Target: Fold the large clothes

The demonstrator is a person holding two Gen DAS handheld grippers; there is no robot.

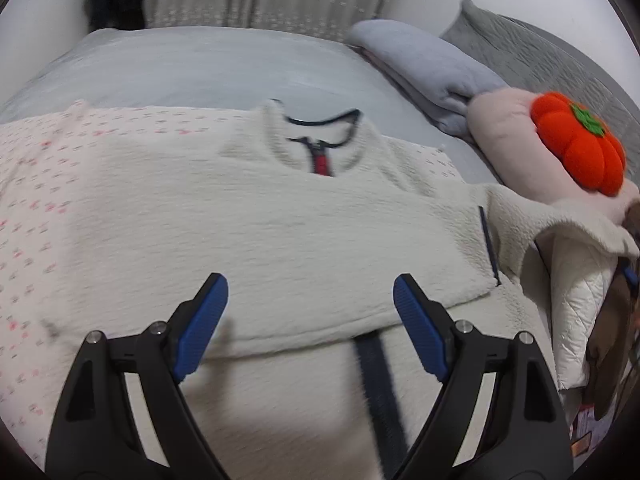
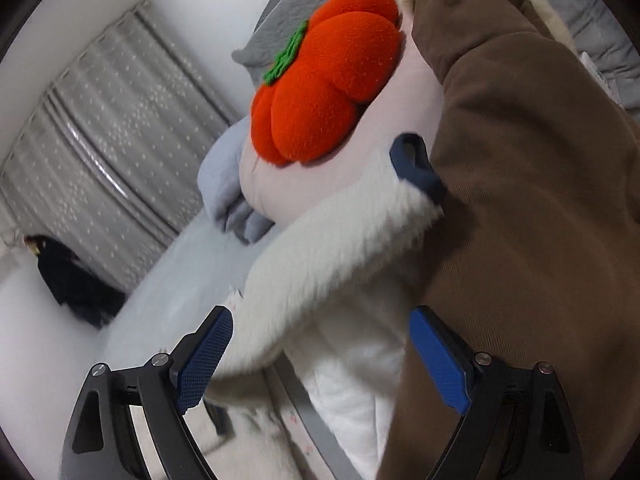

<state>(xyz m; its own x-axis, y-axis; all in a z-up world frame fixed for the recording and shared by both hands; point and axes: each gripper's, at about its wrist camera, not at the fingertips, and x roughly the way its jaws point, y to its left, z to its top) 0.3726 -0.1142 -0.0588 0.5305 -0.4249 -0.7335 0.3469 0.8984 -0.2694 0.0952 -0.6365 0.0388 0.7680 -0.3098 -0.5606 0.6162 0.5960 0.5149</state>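
Fleece jacket [image 1: 280,216] lies folded on the bed [image 1: 200,68]; left tool [image 1: 310,312] spread above its hem, right tool [image 2: 320,344] spread, seemingly astride its sleeve [image 2: 340,248] beside a brown coat [image 2: 520,200].

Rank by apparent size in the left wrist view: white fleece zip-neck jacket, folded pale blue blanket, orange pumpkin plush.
1. White fleece zip-neck jacket, largest by far, though also nearest the camera.
2. Folded pale blue blanket.
3. Orange pumpkin plush, smallest.
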